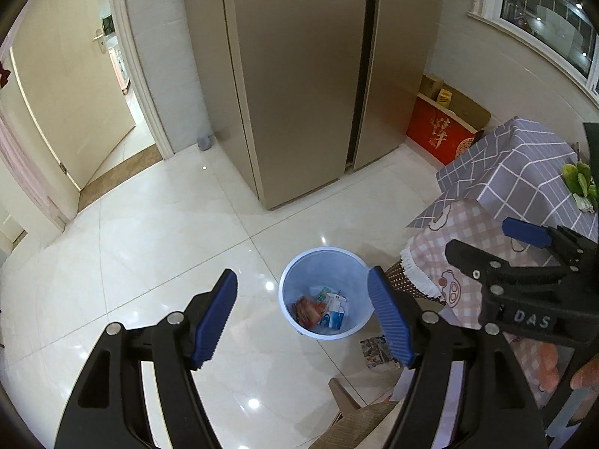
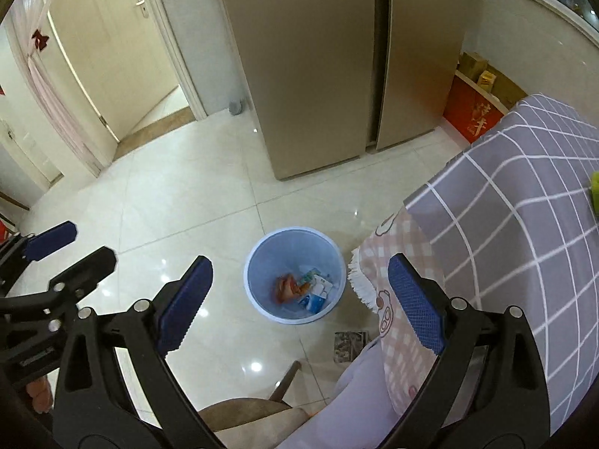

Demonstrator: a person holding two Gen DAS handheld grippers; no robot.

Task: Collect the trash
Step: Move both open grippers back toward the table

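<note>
Both the left gripper and right gripper are held with jaws apart, empty, above the blue bin containing trash.

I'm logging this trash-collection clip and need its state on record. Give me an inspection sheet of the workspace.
Surface: glossy pale tile floor; table under a grey checked tablecloth at the right.
Job's things: blue trash bin on the floor beside the table, holding an orange wrapper and blue-white packaging.
Clutter: printed paper on the floor near the bin; green item on the table.
Grippers: left gripper open, empty; right gripper open, empty; both above the bin.
Cables: nothing seen.
Surroundings: gold refrigerator, open door, red box, window, chair.
</note>
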